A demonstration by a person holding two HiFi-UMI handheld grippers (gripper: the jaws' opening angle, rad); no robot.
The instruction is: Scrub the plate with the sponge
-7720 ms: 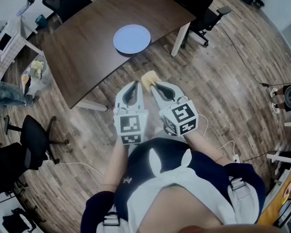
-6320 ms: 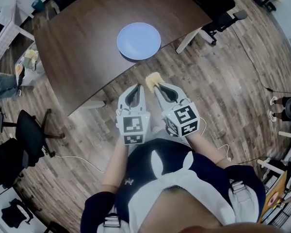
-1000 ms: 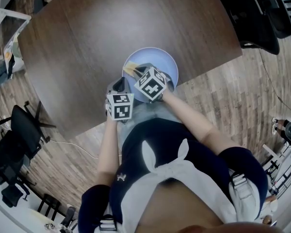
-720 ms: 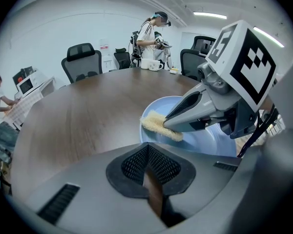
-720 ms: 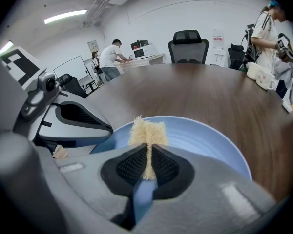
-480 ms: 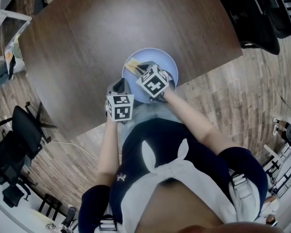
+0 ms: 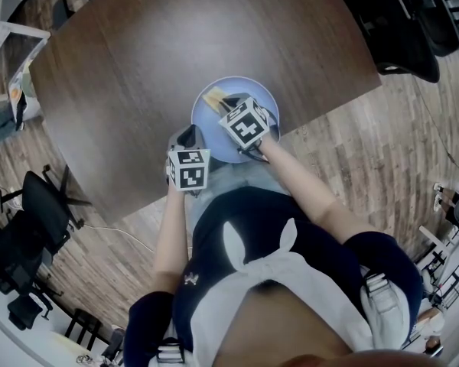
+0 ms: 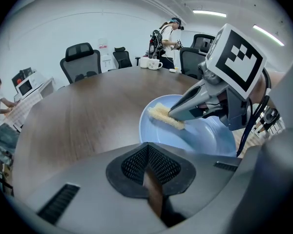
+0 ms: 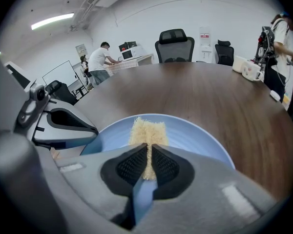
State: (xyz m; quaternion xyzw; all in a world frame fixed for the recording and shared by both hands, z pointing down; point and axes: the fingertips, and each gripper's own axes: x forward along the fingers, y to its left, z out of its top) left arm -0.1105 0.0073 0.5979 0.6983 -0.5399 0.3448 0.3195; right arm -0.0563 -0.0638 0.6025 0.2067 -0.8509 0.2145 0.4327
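Head view, seen from above: a round pale blue plate lies on the dark wooden worktop, near its edge at 5 o'clock. The right gripper reaches over the plate from 5 o'clock, its jaws pinching a yellow sponge. The sponge lies flat against the plate's inner surface at about 10 o'clock, close to the rim.

Right gripper view: the sponge sticks out past the jaws, with the plate beneath it.

The left gripper sits just beside the plate's rim at 8 o'clock, over bare worktop. Left gripper view: its jaws are pressed together with nothing between them.

At the worktop's far side stand white mugs, with black office chairs behind.
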